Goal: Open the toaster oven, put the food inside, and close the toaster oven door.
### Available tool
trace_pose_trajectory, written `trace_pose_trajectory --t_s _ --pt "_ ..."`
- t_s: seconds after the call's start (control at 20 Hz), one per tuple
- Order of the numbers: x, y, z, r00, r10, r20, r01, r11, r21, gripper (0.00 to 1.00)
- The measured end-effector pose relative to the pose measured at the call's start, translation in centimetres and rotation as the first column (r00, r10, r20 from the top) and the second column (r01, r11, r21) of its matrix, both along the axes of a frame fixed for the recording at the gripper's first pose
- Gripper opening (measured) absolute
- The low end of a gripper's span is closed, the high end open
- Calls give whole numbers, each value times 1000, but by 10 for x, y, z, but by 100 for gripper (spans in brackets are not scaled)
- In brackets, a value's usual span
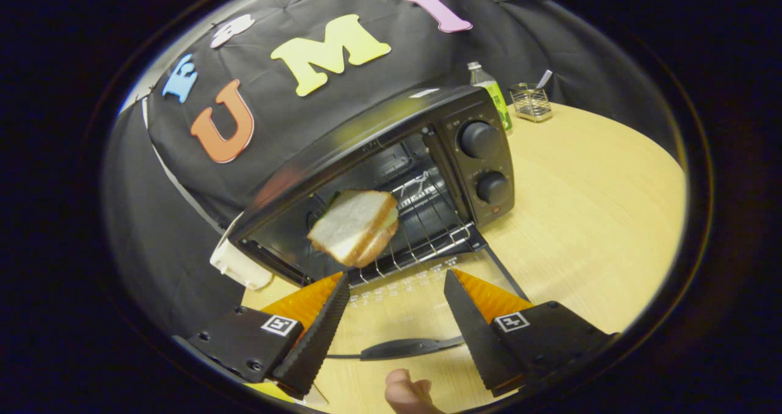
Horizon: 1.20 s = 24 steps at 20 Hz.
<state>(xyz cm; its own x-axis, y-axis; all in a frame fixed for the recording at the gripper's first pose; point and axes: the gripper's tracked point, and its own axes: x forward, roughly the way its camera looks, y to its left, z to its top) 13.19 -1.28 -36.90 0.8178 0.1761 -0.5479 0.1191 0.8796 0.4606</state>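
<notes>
The fingers [396, 289] stand spread wide at the frame's bottom, holding nothing. Beyond them, mid-frame, the toaster oven [391, 176] sits open on the table [599, 218], its glass door [421, 292] folded down, the sandwich [354, 226] lying on the wire rack [434, 225].

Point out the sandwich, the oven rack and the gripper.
sandwich [353, 226]: gripper view, top bread slice.
oven rack [427, 221]: gripper view, bare wires beside the sandwich.
gripper [396, 289]: gripper view, between its open fingertips.
</notes>
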Motion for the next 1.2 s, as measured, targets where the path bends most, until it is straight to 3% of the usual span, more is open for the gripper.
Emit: trace_pose_trajectory --t_s 0.35,0.5,0.75,1.2 --pt "-45 23 -20 995 80 55 -69 983 -170 100" --pt "-62 33 -24 987 123 105 -88 954 -287 100" --pt "-76 36 -55 985 155 76 -110 902 -418 100" --pt "-67 33 -63 992 115 55 -79 897 -435 100"
